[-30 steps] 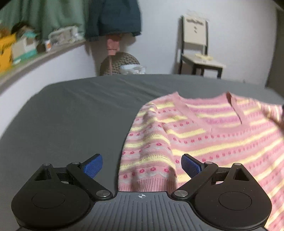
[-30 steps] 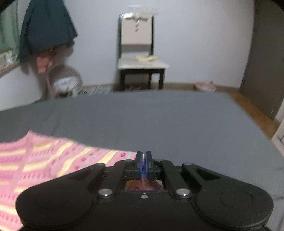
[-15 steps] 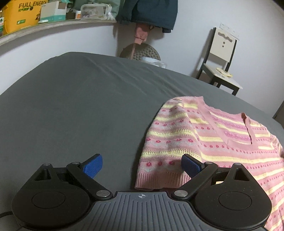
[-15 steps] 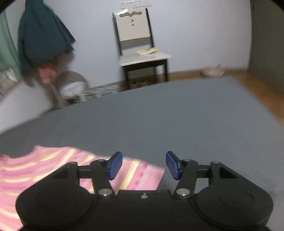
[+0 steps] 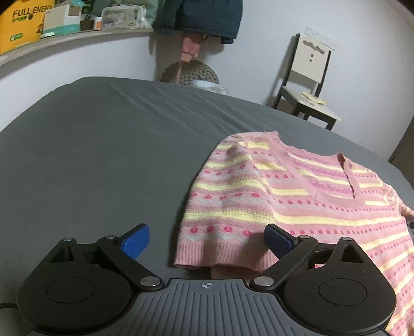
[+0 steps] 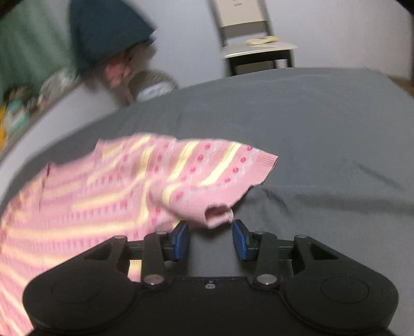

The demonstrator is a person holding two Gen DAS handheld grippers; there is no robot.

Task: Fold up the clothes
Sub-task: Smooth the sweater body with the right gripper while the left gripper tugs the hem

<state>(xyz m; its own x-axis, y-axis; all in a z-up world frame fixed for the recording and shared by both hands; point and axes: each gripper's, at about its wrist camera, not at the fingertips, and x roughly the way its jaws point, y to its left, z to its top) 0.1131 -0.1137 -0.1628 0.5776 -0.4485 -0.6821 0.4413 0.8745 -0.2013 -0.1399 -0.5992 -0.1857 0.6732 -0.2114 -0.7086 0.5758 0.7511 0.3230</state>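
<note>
The sweater (image 5: 297,196) is pink with yellow stripes and small red dots. It lies spread on the gray bed (image 5: 103,155), toward the right side of the bed in the left wrist view. Its neck opening faces the far edge of the bed, where the chair (image 5: 309,85) stands by the wall. One short sleeve with a ribbed pink cuff (image 5: 220,256) lies flat at the near edge of the bed, just in front of the left gripper (image 5: 207,239).

The left gripper's jaws are wide apart. The cuff sits between them, but the blue pads do not press on it. The right pad (image 5: 278,239) is over the cloth and the left pad (image 5: 135,239) is over bare bed.

In the right wrist view, which is blurry, the other sleeve (image 6: 214,170) lies on the bed with its cuff bunched and curled. The curled end (image 6: 218,215) sits just in front of the right gripper (image 6: 211,240). Its jaws are partly apart and are closing. The curled end is near the gap between the pads, and the pads do not squeeze it.

A shelf (image 5: 64,36) with boxes runs along the wall beyond the far left corner of the bed. Dark clothes (image 5: 199,15) hang above a round basket (image 5: 190,75).
</note>
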